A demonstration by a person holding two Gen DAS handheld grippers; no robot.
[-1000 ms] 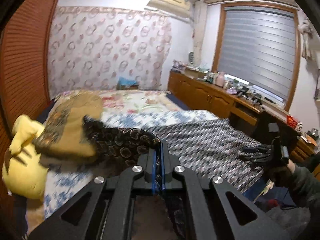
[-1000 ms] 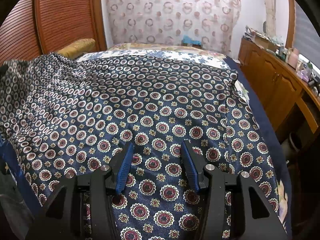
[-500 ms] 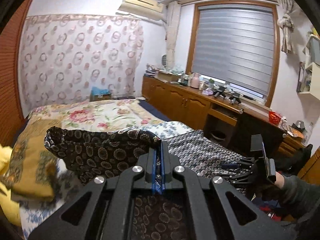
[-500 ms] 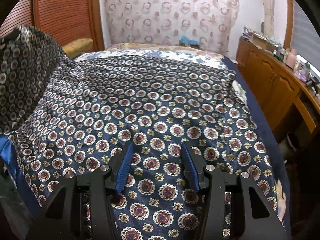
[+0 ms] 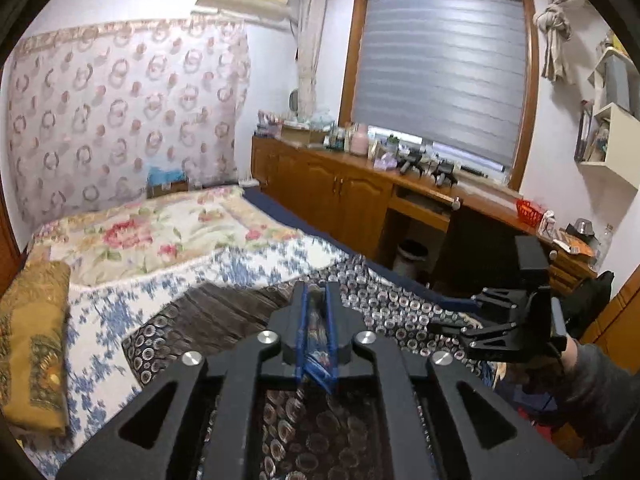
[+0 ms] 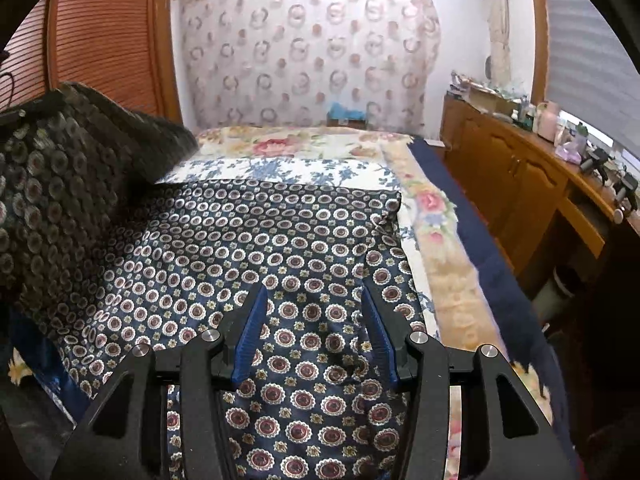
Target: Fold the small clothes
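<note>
Two grippers worked one patterned garment [image 6: 248,248], a navy cloth printed with medallions, spread over the near half of the bed [image 6: 452,280]. The left gripper [image 5: 316,332] carried a folded-over edge across the cloth, its fingers just parting with fabric still between the blue pads. The right gripper [image 6: 316,332] hovered above the near hem, fingers spread and grasping nothing. To land this fold well, the raised flap should probably be laid edge to edge before the cloth slips free, then smoothed flat. The garment's long axis seemed to run from the near edge toward the floral quilt [image 6: 288,148].
</note>
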